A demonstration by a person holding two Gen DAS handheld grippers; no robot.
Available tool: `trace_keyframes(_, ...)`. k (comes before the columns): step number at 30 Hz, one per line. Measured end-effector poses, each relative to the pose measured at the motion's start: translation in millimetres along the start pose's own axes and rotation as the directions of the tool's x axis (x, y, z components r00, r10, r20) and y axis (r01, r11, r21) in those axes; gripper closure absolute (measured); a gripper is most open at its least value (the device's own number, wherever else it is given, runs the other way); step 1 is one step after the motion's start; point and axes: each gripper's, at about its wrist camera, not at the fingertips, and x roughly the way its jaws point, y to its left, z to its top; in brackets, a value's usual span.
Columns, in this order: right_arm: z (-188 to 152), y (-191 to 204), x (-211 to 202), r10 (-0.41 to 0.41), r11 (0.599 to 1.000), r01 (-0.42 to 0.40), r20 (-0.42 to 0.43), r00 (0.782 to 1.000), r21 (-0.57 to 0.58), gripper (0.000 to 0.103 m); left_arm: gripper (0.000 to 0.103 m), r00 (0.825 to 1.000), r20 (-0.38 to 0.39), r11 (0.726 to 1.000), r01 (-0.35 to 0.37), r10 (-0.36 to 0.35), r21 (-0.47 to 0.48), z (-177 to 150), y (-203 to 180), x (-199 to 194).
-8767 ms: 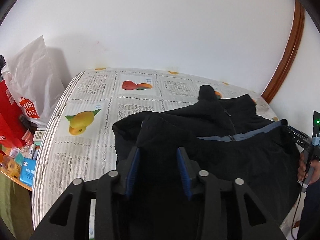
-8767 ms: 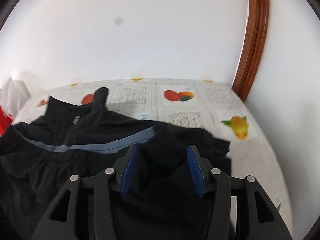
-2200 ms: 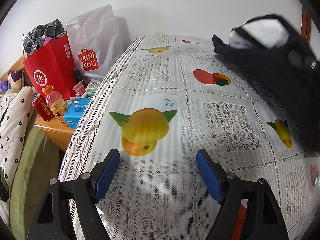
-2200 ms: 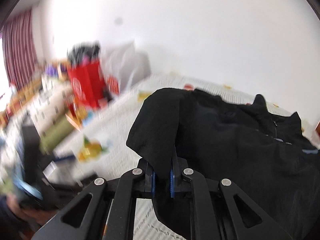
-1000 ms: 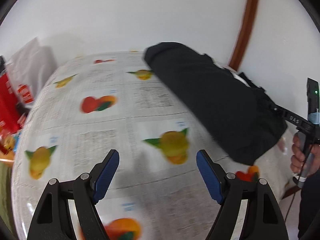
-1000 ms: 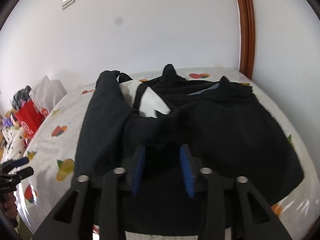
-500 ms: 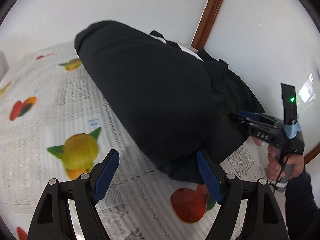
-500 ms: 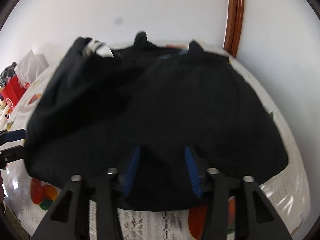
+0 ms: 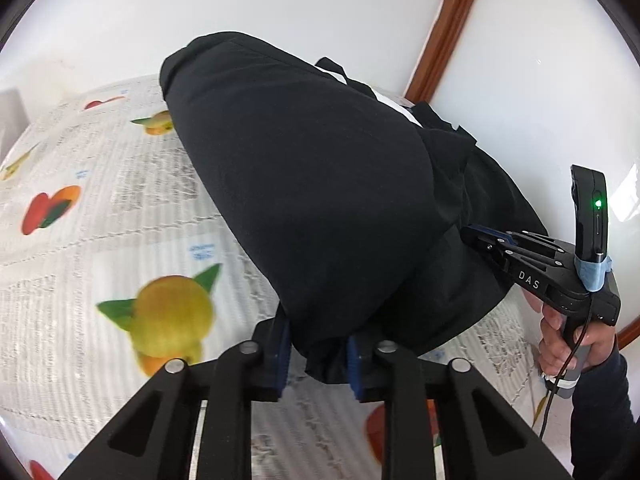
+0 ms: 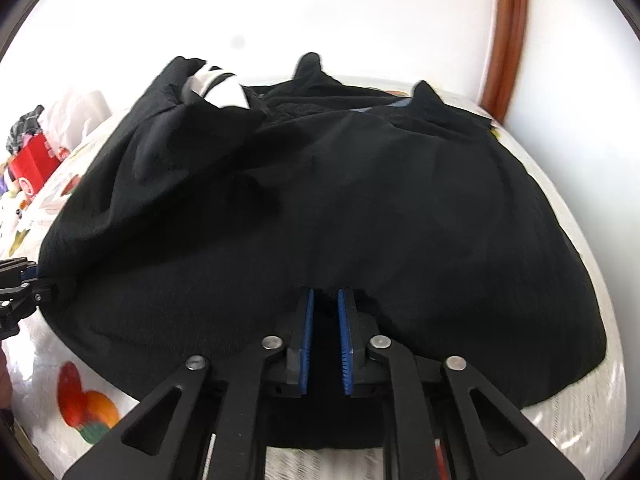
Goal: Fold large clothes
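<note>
A large black jacket (image 9: 312, 184) with white stripes and a grey-blue band lies bunched on the table; it also fills the right wrist view (image 10: 320, 208). My left gripper (image 9: 316, 354) has its jaws closed in on the jacket's near left hem, with cloth bunched between the blue pads. My right gripper (image 10: 325, 312) is nearly shut on the near hem at the jacket's middle; it also shows in the left wrist view (image 9: 480, 236), its tips buried in the cloth. The left gripper shows at the left edge of the right wrist view (image 10: 24, 280).
The table has a white lace cloth with fruit prints (image 9: 80, 240). A red bag (image 10: 34, 164) and a white bag (image 10: 80, 116) stand off the far left. A white wall and brown door frame (image 9: 444, 40) lie behind.
My left gripper has swung right to the jacket's near hem and closed in from wide open onto the cloth. My right gripper has narrowed onto the hem at the middle.
</note>
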Motion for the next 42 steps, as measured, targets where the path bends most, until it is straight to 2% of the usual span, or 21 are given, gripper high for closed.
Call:
trace_keyframes(1, 2.6, 5.7, 2.4, 0.026, 1.0, -0.026, -0.004, 1.0, -0.007, 0.099, 0.084, 1.0, 0.002, 1.0, -0.003, 0.003, -0.003, -0.7, 0.8, 1.0)
trace_keyframes(4, 11.8, 26.4, 9.1, 0.037, 0.998, -0.038, -0.007, 0.999, -0.042, 0.101, 0.085, 1.0, 0.009, 1.0, -0.013, 0.013, -0.024, -5.8, 15.6, -7.0)
trace_keyframes(10, 26.1, 58.9, 24.2, 0.107, 0.99, -0.107, -0.007, 0.994, -0.09, 0.101, 0.087, 0.998, 0.028, 0.994, -0.048, 0.051, -0.096, -19.1, 51.7, -31.2)
trace_keyframes(16, 33.8, 88.1, 32.0, 0.152, 0.979, -0.152, -0.009, 0.988, -0.137, 0.101, 0.087, 0.995, 0.034, 0.988, -0.088, 0.093, -0.125, -35.3, 74.7, -51.6)
trace_keyframes(20, 33.6, 96.6, 29.0, 0.16, 0.975, -0.161, -0.016, 0.987, -0.153, 0.101, 0.081, 0.993, 0.034, 0.983, -0.108, 0.114, -0.146, -43.6, 82.3, -57.6)
trace_keyframes(24, 32.1, 85.2, 19.4, 0.135, 0.976, -0.133, -0.003, 0.991, -0.173, 0.101, 0.075, 0.992, 0.036, 0.981, -0.113, 0.12, -0.158, -49.8, 85.7, -60.3)
trace_keyframes(28, 32.4, 65.1, -2.0, 0.109, 0.982, -0.102, 0.036, 0.993, -0.156, 0.091, 0.062, 0.988, 0.04, 0.979, -0.139, 0.146, -0.147, -54.1, 91.4, -69.5)
trace_keyframes(30, 32.7, 55.6, -14.2, 0.085, 0.988, -0.077, 0.052, 0.995, -0.135, 0.082, 0.05, 0.99, 0.043, 0.981, -0.128, 0.135, -0.149, -56.5, 87.8, -70.9)
trace_keyframes(32, 30.4, 46.1, -23.6, 0.083, 0.991, -0.076, 0.062, 0.995, -0.108, 0.069, 0.044, 0.993, 0.05, 0.983, -0.101, 0.109, -0.152, -56.2, 97.3, -79.5)
trace_keyframes(33, 30.9, 44.5, -26.6, 0.088, 0.992, -0.082, 0.06, 0.994, -0.098, 0.066, 0.042, 0.993, 0.05, 0.984, -0.094, 0.103, -0.149, -57.6, 96.8, -80.2)
trace_keyframes(35, 32.7, 45.2, -28.2, 0.101, 0.991, -0.095, 0.058, 0.993, -0.093, 0.056, 0.04, 0.992, 0.055, 0.984, -0.102, 0.111, -0.144, -57.7, 95.5, -79.9)
trace_keyframes(40, 39.3, 63.0, -31.3, 0.116, 0.99, -0.11, 0.074, 0.99, -0.085, 0.043, 0.037, 0.992, 0.037, 0.983, -0.116, 0.122, -0.14, -51.0, 94.5, -69.6)
trace_keyframes(42, 41.2, 67.8, -35.2, 0.15, 0.987, -0.145, 0.08, 0.985, -0.066, 0.04, 0.036, 0.99, 0.031, 0.982, -0.133, 0.138, -0.134, -47.6, 93.8, -65.1)
